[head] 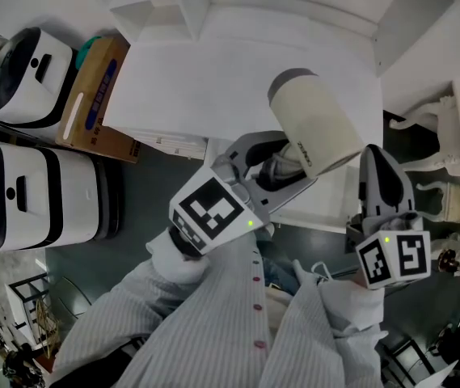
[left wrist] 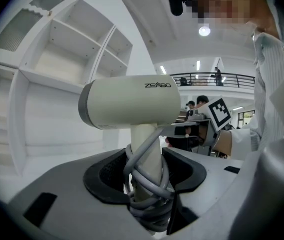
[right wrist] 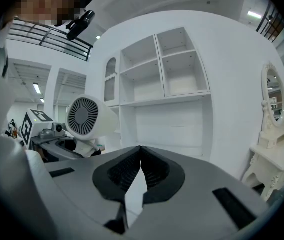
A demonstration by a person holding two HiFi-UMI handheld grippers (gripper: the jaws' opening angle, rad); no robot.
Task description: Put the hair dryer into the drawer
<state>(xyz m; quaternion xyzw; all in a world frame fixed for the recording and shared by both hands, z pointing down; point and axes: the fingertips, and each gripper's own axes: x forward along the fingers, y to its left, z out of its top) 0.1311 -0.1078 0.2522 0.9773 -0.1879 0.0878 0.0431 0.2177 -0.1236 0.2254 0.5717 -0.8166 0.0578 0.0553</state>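
The cream hair dryer [head: 314, 128] stands upright, with its handle and the grey cord wound round it clamped in my left gripper [head: 282, 168]. In the left gripper view the dryer's barrel [left wrist: 132, 104] lies level above the jaws and points left, while the pads press the wrapped handle [left wrist: 146, 179]. My right gripper [head: 377, 164] is just right of the dryer, shut with nothing in it; its fingertips [right wrist: 141, 151] touch. The right gripper view shows the dryer's rear grille [right wrist: 84, 116] at the left. No open drawer shows in any view.
Both grippers hang at the front edge of a white dresser top [head: 213, 79], with open white shelves [right wrist: 166, 69] behind it. A cardboard box [head: 92, 95] and two white appliances [head: 27, 192] stand on the dark floor at the left. A white vanity with a mirror [right wrist: 271, 99] is at the right.
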